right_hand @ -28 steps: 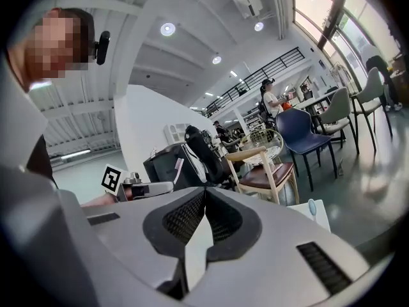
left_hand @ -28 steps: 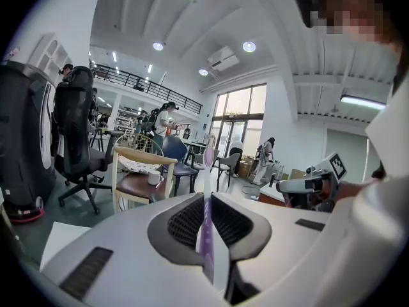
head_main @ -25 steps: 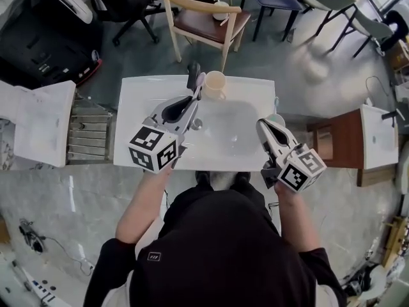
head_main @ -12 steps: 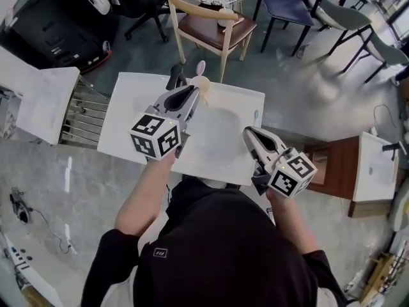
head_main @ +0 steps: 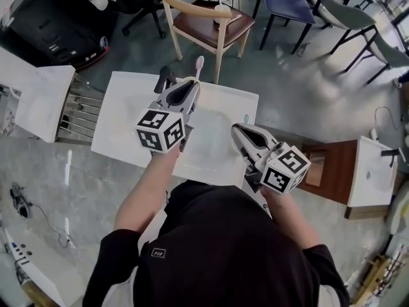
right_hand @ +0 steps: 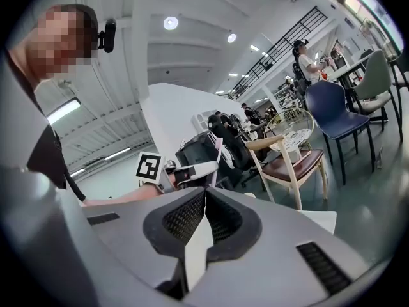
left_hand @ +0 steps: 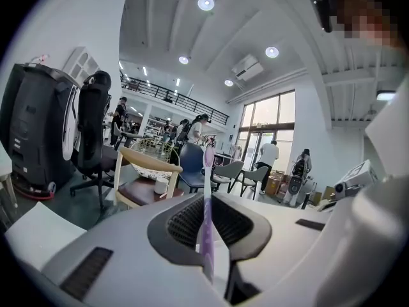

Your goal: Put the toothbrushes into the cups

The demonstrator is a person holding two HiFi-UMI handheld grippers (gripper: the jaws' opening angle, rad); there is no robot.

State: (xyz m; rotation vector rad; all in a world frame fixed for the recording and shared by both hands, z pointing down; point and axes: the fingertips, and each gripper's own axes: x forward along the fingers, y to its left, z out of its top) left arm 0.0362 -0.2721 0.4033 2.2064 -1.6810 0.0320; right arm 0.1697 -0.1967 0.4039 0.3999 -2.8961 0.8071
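**Lilac plastic toothbrush [head_main: 199,62] held in the left gripper [head_main: 186,86] above the white rectangular table [head_main: 121,110]**

The left gripper's jaws grasp the toothbrush by its handle. Its long axis runs along the jaws, bristle head leading, away from the person and toward the wooden chair [head_main: 203,19]. The head view shows only the brush head, past the gripper's tips near the table's far edge. The left gripper view shows the pads pinching the handle. The right gripper [right_hand: 203,200] is clenched on nothing.

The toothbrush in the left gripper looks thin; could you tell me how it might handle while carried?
The toothbrush looks stiff: it stands straight, unsupported, well past the left gripper. It is probably light, being so slender. Its thin handle, pinched low, might pivot between the fingers.
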